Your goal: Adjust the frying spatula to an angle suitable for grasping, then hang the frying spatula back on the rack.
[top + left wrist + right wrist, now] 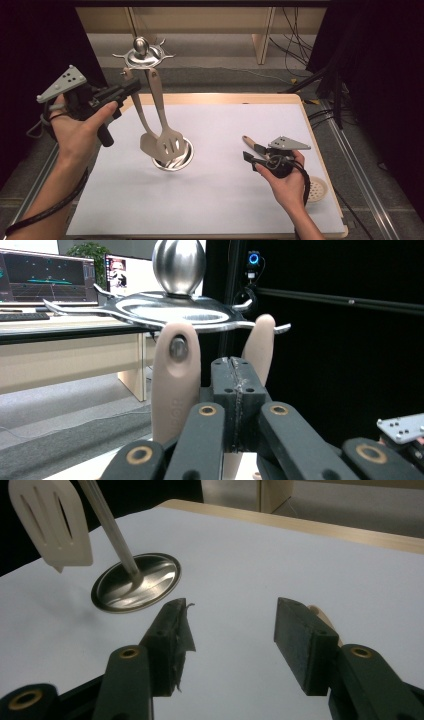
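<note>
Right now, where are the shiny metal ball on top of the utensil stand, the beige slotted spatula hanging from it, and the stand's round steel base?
Shiny metal ball (179, 265): left gripper view, its rounded front.
Beige slotted spatula (169, 142): high view, its slotted blade.
Round steel base (150, 577): right gripper view, bare dish surface.

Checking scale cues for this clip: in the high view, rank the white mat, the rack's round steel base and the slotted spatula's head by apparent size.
1. White mat, by far the largest.
2. Round steel base.
3. Slotted spatula's head; it hangs nearer the camera, so its margin under the base is unsure.
</note>
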`<state>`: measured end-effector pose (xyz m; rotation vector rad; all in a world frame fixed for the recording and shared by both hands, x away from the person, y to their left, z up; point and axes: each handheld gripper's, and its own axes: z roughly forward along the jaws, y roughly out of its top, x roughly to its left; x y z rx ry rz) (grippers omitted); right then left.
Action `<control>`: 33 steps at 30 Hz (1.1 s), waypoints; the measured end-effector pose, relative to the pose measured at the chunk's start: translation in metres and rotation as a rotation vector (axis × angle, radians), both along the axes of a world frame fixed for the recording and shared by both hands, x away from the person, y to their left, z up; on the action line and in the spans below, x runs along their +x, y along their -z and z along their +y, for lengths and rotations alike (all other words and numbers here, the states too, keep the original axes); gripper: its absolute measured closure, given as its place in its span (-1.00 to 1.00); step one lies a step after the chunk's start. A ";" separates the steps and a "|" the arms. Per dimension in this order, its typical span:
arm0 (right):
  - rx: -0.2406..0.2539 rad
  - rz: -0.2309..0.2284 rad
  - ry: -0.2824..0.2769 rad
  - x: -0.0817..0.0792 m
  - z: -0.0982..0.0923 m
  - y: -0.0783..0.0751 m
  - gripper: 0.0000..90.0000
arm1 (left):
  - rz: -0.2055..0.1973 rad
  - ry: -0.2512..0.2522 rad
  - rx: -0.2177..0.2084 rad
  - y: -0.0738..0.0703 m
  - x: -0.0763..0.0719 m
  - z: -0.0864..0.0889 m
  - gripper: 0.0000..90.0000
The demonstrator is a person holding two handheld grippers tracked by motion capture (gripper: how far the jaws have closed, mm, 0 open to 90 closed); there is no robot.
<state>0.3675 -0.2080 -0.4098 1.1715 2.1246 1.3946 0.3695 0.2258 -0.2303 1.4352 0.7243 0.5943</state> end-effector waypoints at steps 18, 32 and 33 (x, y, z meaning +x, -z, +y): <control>0.015 0.047 -0.003 0.006 0.004 0.001 0.06 | -0.037 -0.045 -0.044 -0.011 -0.007 0.011 0.99; 0.003 0.016 -0.010 0.007 0.000 -0.001 0.06 | -0.031 -0.077 -0.031 -0.014 -0.002 0.019 0.99; 0.010 0.024 -0.002 0.005 0.001 -0.001 0.06 | -0.030 -0.083 -0.033 -0.014 -0.001 0.021 0.99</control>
